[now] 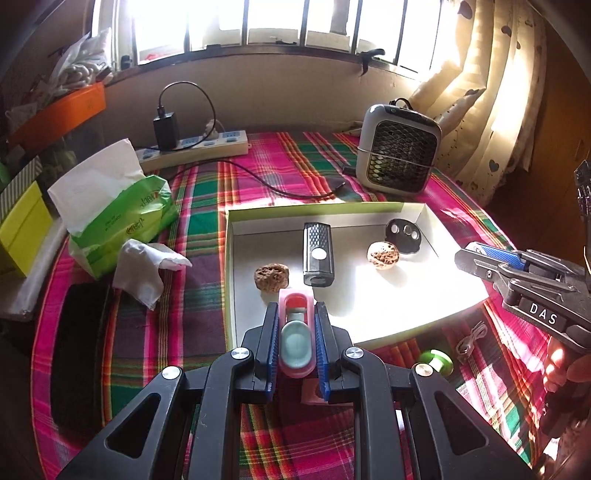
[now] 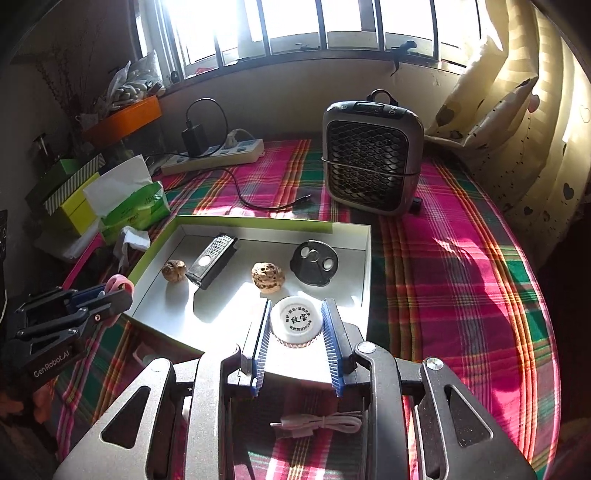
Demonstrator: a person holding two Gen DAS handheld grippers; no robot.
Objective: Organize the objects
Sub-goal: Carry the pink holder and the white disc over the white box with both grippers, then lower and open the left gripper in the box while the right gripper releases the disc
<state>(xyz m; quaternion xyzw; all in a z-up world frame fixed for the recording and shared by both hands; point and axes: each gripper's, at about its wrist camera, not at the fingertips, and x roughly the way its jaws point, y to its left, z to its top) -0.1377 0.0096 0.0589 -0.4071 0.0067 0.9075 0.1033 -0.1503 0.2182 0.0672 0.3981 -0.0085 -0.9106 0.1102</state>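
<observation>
Left gripper [image 1: 295, 334] clamped on a pink case [image 1: 296, 332], hovering at the near-left edge of the white tray [image 1: 424, 218]. Right gripper [image 2: 295, 332] pinched on a round white jar [image 2: 295, 321] over the tray's near-right corner. Both probably light, rigid, smooth plastic; likely slippery, so best gripped across flat or ribbed sides.

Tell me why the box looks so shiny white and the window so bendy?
Left wrist view: sun through the barred window glares off the white box floor, washing it out. Right wrist view: same glare; the walnut casts a dark shadow. The fisheye lens bends straight edges in both.
</observation>
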